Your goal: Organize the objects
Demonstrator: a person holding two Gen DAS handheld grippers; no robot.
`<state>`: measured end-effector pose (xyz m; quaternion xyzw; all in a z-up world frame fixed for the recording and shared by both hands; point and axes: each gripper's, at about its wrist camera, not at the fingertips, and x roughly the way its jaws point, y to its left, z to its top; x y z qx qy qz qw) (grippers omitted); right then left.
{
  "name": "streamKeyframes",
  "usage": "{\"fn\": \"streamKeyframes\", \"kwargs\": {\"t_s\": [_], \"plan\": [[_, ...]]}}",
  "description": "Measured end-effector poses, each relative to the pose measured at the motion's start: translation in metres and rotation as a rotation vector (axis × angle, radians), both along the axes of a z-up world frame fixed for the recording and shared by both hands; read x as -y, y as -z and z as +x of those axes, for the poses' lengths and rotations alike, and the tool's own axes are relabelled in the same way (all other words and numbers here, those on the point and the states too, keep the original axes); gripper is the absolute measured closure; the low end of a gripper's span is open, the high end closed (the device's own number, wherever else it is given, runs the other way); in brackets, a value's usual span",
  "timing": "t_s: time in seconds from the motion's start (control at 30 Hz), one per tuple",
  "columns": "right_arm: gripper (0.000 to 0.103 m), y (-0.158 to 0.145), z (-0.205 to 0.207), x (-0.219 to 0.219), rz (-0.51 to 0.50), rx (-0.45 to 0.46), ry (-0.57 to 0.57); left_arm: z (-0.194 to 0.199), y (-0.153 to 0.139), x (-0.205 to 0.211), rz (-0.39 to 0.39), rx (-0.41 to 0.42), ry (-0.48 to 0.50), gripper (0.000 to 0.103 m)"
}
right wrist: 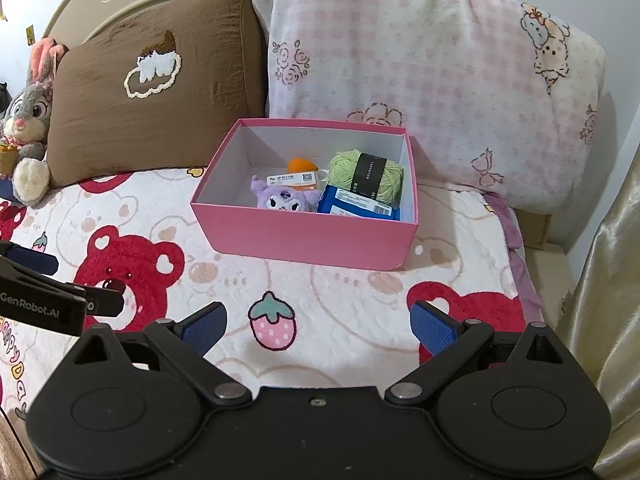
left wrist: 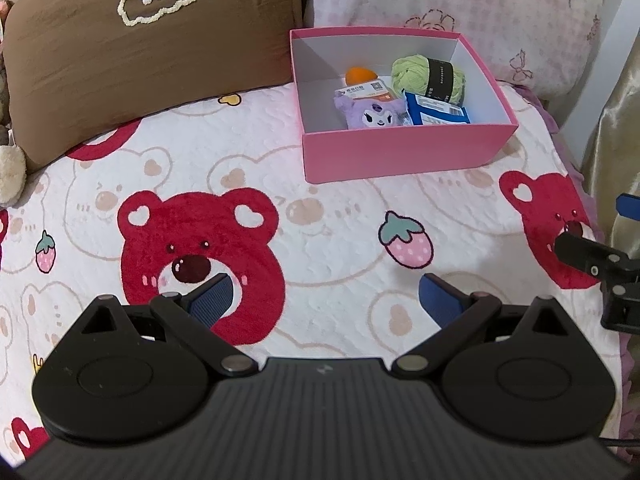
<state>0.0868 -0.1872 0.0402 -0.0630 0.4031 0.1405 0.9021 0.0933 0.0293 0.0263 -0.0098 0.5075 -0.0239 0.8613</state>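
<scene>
Grippers both spread wide and empty: left gripper (left wrist: pixel 324 296) above a red bear on the blanket (left wrist: pixel 340 248), right gripper (right wrist: pixel 318 322) above a printed strawberry, nothing between either pair of blue pads (right wrist: pixel 434 328). Well ahead on the blanket, close to the brown pillow (right wrist: pixel 152 92) and the pink checked pillow (right wrist: pixel 420 64): pink box (right wrist: pixel 304 236), open-topped. Inside, 4 things packed toward the right half: green yarn ball (right wrist: pixel 366 174) at the back, blue packet (right wrist: pixel 360 204) in front of it, purple plush (right wrist: pixel 286 200) beside the packet, orange object (right wrist: pixel 300 165) behind the plush, partly hidden. Left half of the box bare. Grey rabbit plush (right wrist: pixel 26 128) propped at the far left.
</scene>
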Motion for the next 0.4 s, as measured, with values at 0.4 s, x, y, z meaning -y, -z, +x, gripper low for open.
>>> {"fn": "streamKeyframes", "kwargs": {"t_s": [0.4], "plan": [[0.003,-0.001,-0.0017,-0.0005,-0.004,-0.001,-0.002,0.0001,-0.0004,0.0018,-0.004,-0.003,0.011,0.002]]}}
